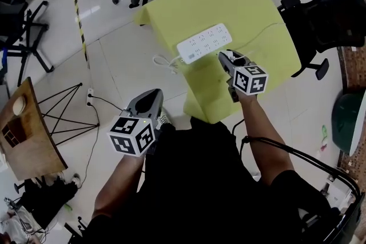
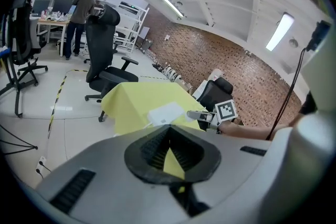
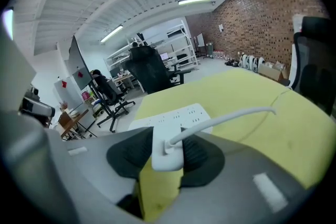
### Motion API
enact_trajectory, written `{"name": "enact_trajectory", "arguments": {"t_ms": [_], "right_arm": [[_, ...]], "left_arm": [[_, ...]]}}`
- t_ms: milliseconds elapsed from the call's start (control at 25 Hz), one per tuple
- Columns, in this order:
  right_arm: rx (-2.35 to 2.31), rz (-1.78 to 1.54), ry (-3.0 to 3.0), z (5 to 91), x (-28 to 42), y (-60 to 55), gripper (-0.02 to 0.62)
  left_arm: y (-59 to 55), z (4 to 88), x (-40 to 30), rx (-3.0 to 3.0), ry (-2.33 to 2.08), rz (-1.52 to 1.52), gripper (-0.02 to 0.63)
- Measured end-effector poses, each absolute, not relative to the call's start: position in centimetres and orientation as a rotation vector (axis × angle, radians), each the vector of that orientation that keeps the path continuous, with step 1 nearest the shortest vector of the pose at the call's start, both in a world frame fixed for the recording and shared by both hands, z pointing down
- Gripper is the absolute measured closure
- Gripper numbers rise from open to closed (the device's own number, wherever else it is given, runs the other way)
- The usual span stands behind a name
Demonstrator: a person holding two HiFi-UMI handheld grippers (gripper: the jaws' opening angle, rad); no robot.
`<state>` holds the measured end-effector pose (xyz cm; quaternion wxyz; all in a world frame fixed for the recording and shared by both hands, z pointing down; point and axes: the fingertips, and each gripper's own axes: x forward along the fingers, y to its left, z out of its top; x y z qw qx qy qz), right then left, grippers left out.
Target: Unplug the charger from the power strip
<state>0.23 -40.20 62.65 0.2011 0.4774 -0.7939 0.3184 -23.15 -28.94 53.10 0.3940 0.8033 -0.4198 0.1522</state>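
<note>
**Charger pinched in R claw, beside the strip**

R claw [image 3: 167,150] pinches the white charger [image 3: 167,159] btwn its black pads, one pad on each side, jaws closed partway on it. The charger's cable [image 3: 231,115] leaves its front end and runs off to the claw's right, over the yellow cloth [image 3: 273,128].

The power strip [image 3: 176,114] lies flat on that cloth just ahead of the claw tips, a bit to their left. The charger looks clear of the strip's socket face, tho no view shows its pins. In the head view the claw tip sits by the strip's near right corner. The strip's own white cord [image 1: 166,61] hangs off its left end, well apart from the R claw.

L claw [image 2: 169,128]: jaw tips pressed together, nothing btwn them. It hangs off the table over the floor. Strip and charger are well ahead of it and slightly right, w/ the R claw just past the strip.
</note>
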Motion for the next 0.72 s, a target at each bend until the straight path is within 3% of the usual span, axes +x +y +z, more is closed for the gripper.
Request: {"name": "enact_trajectory", "arguments": {"t_ms": [720], "right_arm": [[1.372, 1.302, -2.040, 65.7, -0.4, -25.8, 0.456]], "left_arm": [[-25.2, 51.0, -24.3, 2.216, -0.879, 0.384, 0.600]]}}
